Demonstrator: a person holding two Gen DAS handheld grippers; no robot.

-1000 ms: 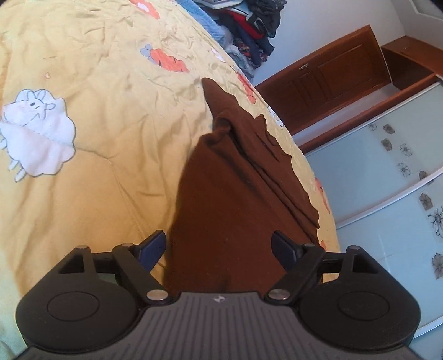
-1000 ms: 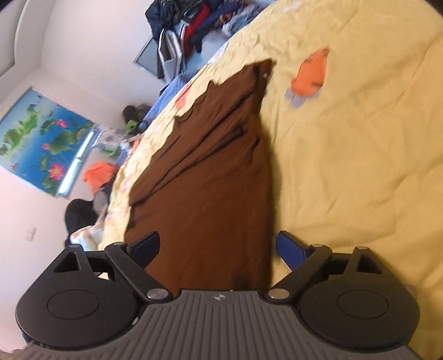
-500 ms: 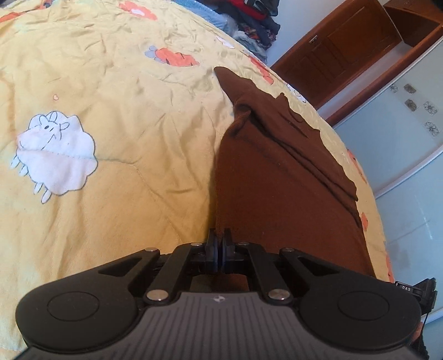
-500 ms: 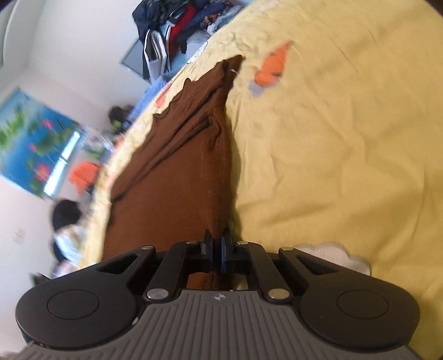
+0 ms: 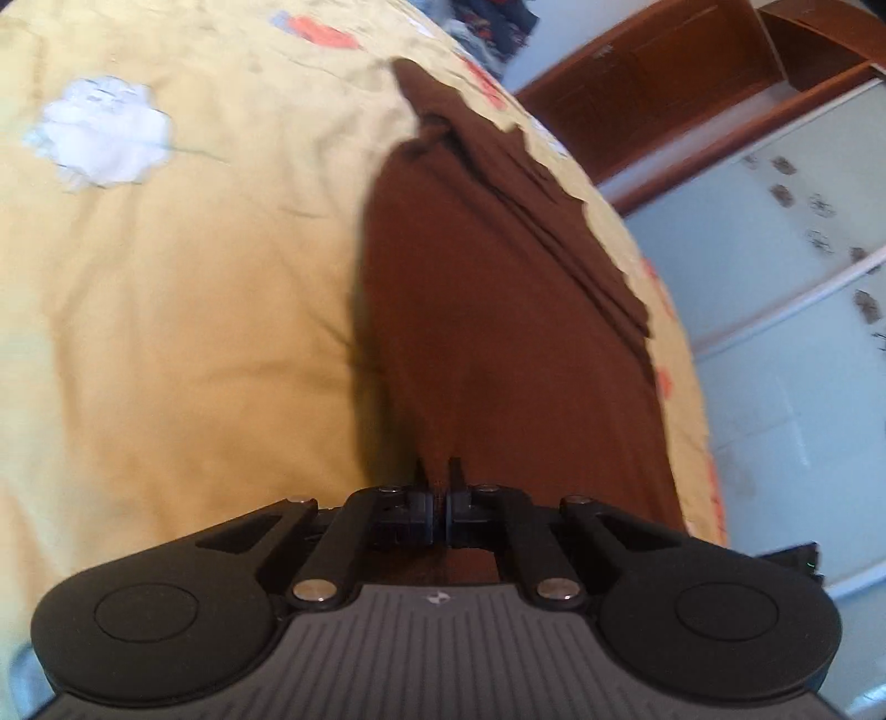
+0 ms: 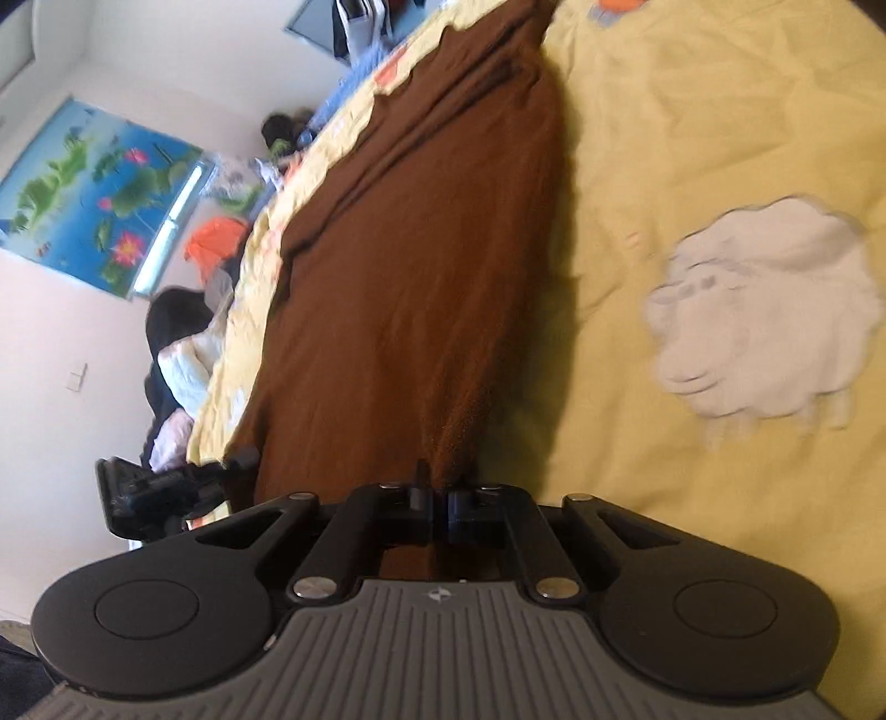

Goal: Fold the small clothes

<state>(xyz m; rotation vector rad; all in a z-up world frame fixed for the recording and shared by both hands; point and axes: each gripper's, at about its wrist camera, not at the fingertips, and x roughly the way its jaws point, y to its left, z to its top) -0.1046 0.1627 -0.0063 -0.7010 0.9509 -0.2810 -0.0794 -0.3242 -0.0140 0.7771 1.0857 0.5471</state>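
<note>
Brown garment point(image 5: 498, 332) lies stretched along the yellow bedspread point(image 5: 166, 343), close to one edge of the bed, and it is long and narrow with some folds running along its far part. In the right wrist view the same brown garment point(image 6: 410, 288) shows raised at the near end, where the cloth comes up from the bedspread point(image 6: 692, 138) into the fingers. The left gripper point(image 5: 440, 487) has its two fingers pressed together with the near edge of the cloth pinched between them. The right gripper point(image 6: 437, 490) is closed in the same way on another part of the near edge, and a fold of brown cloth passes between its fingers. At the left border of the right wrist view, a part of the other black tool is visible just beside the garment. On the bedspread there is a white sheep print point(image 6: 764, 310), to the right of the garment in this view, and the same kind of sheep print point(image 5: 99, 130) appears in the left wrist view, well apart from the cloth. Orange prints point(image 5: 321, 30) are near the far end of the garment. Beyond the bed edge stand a wooden cabinet point(image 5: 664, 83) and a pale glass door with flower marks point(image 5: 786, 266). On the other side hangs a blue lotus picture point(image 6: 94, 194) on the white wall, and a pile of clothes point(image 6: 183, 360) lies below the bed edge.
</note>
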